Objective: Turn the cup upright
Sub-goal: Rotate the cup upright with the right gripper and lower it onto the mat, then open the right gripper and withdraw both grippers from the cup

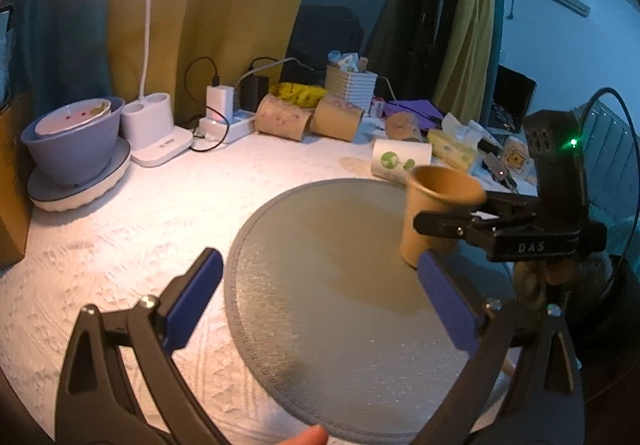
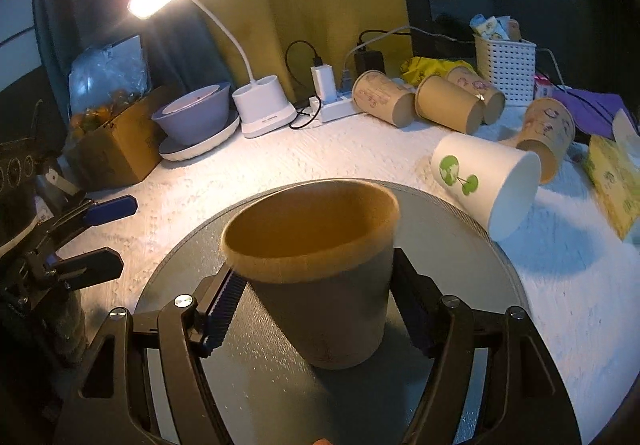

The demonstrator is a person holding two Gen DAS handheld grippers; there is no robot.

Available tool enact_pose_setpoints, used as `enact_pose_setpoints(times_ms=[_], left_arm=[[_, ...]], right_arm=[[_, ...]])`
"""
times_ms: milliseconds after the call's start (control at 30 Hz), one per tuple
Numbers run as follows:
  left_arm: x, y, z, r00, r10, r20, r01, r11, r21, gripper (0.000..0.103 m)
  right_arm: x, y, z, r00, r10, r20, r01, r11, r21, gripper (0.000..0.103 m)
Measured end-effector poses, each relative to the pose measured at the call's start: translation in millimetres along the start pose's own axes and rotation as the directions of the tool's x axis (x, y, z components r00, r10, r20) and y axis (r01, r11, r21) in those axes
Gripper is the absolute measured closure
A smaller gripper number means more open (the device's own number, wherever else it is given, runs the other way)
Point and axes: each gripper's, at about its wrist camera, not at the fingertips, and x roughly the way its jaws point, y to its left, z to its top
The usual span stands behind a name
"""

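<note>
A brown paper cup [image 2: 320,285] stands mouth up, slightly tilted, on a round grey mat [image 2: 460,245]. My right gripper [image 2: 316,293] is shut on the cup, one finger on each side of its wall below the rim. In the left wrist view the same cup [image 1: 436,217] sits at the mat's [image 1: 320,285] right side with the right gripper's black fingers [image 1: 452,223] around it. My left gripper [image 1: 316,297] is open and empty, low over the mat's near left part, apart from the cup. It also shows at the left edge of the right wrist view [image 2: 104,233].
A white cup with a green print [image 2: 488,181] lies on its side just beyond the mat. Several brown cups [image 2: 452,101] lie further back. A desk lamp [image 2: 260,113], grey bowl [image 2: 196,117], power strip [image 2: 336,105], white basket [image 2: 504,61], tissue box [image 2: 612,181] and cardboard box [image 2: 116,141] ring the table.
</note>
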Motion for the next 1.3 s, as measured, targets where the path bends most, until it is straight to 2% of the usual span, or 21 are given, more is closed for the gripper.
enact_pose_setpoints(times_ms=[267, 567, 800, 967, 1100, 1300], left_arm=[[0, -7, -1, 1.0, -0.005, 0.007, 0.005, 1.0, 0.028, 0.004], [3, -23, -5, 1.0, -0.013, -0.002, 0.013, 0.997, 0.073, 0.004], [-15, -47, -3, 0.998, -0.045, 0.046, 0.041, 0.996, 0.075, 0.004], [-29, -60, 0, 0.997, -0.036, 0.073, 0.033, 0.999, 0.039, 0.004], [-42, -72, 2, 0.994, -0.03, 0.108, 0.027, 0.999, 0.022, 0.004], [-65, -94, 11, 0.986, -0.015, 0.168, 0.003, 0.998, 0.068, 0.004]], right_arm=[[-13, -1, -10, 1.0, -0.023, 0.003, 0.023, 1.0, 0.007, 0.025], [-45, 6, -25, 0.997, -0.069, 0.02, 0.069, 0.998, 0.011, 0.022], [-80, 15, -34, 0.992, -0.115, 0.057, 0.115, 0.993, 0.005, 0.022], [-102, 24, -35, 0.983, -0.158, 0.091, 0.16, 0.987, -0.012, 0.022], [-123, 27, -32, 0.977, -0.159, 0.14, 0.16, 0.987, 0.003, 0.022], [-154, 31, -26, 0.963, -0.17, 0.211, 0.173, 0.985, 0.004, 0.022]])
